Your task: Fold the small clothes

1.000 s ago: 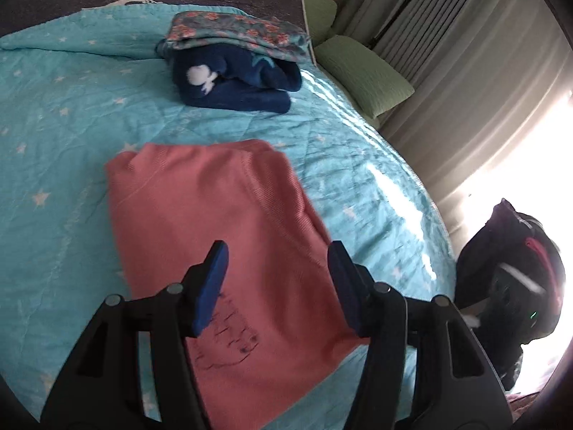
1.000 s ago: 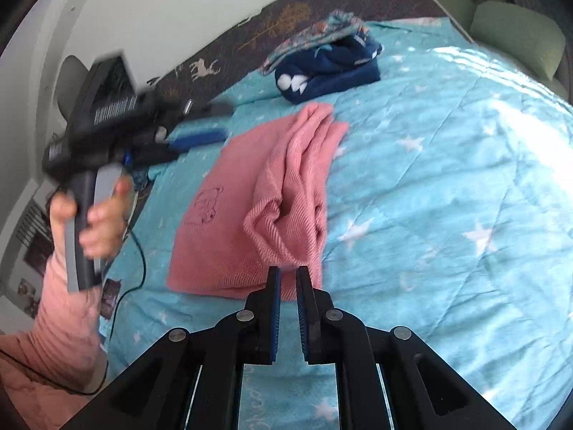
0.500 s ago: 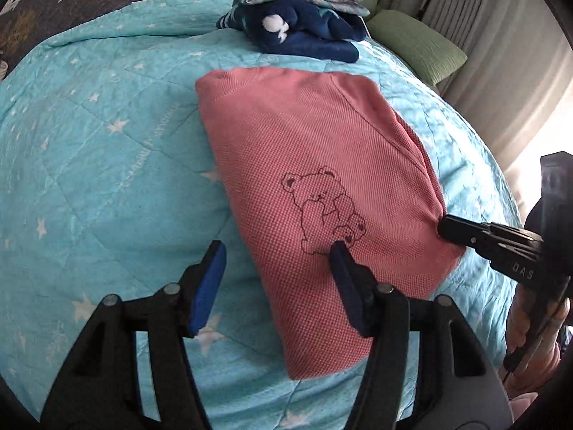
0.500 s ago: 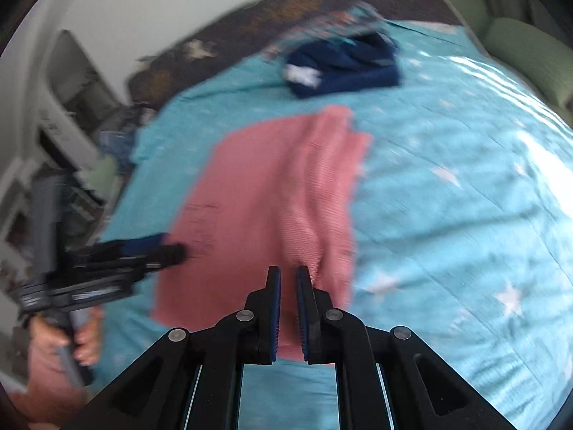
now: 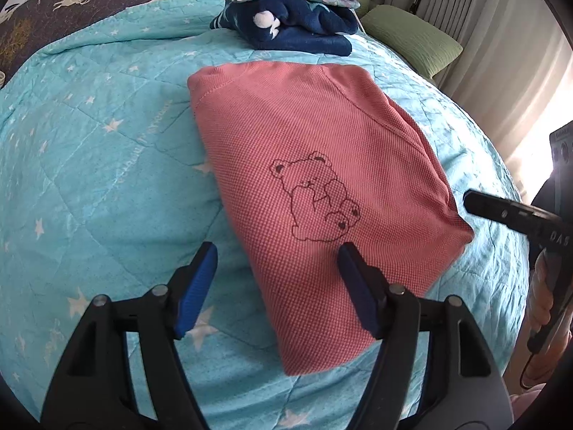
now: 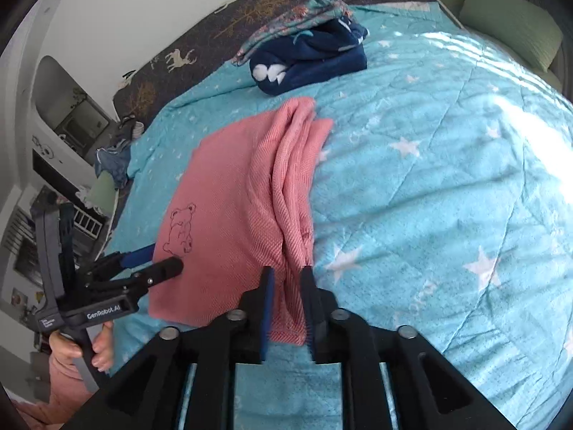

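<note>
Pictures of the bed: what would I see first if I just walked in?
A pink shirt with a drawn teddy bear lies folded in the middle of the starry turquoise quilt. Behind it sits a pile of dark blue and flowery clothes.

Both wrist views look down close over the bed (image 5: 89,165), from opposite sides, sharing the pink bear sweater (image 5: 308,165) (image 6: 229,193).
</note>
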The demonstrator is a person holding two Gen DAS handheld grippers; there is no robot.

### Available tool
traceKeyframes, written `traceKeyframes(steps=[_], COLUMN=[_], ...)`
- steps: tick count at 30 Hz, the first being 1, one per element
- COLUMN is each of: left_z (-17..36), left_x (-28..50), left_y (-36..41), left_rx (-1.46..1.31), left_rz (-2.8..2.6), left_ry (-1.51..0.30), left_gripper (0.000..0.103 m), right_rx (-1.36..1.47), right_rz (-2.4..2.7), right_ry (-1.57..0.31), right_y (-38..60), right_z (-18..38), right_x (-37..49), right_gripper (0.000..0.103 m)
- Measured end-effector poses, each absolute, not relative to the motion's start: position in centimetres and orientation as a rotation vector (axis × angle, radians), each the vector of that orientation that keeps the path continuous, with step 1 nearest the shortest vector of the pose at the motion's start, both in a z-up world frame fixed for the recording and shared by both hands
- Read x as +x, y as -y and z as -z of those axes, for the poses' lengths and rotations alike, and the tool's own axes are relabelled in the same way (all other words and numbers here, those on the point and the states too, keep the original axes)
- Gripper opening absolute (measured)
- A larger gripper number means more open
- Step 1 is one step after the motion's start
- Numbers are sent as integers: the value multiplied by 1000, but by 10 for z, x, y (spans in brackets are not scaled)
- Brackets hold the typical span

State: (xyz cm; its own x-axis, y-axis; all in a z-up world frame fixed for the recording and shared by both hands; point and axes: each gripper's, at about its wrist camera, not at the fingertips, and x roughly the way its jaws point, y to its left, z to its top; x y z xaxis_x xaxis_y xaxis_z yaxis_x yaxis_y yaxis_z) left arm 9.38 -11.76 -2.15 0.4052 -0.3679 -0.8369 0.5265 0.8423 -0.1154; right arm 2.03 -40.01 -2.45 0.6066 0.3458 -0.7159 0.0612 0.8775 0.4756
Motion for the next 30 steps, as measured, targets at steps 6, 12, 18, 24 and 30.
traceKeyframes(steps=[6,12,18,24,30], left_z=[31,34,42,19,26], left_x=[98,92,97,96,87], left_y=[107,101,93,73,74], left_rx=[62,14,-120,-251,-172], left_rz=[630,705,798,867,839], left_ry=[-1074,-1104,-1145,-1157,-1171], left_gripper=[74,74,34,16,17], right_rx=[548,553,666,698,478], right_rz=[-206,-196,-294,-330,-270], right_ry=[-944,-984,-1035,-1000,-1060], right_y=[410,406,403,405,384], right_z=[31,44,58,33,28], right_x=[23,26,35,24,14], right_gripper=[60,57,16,11,12])
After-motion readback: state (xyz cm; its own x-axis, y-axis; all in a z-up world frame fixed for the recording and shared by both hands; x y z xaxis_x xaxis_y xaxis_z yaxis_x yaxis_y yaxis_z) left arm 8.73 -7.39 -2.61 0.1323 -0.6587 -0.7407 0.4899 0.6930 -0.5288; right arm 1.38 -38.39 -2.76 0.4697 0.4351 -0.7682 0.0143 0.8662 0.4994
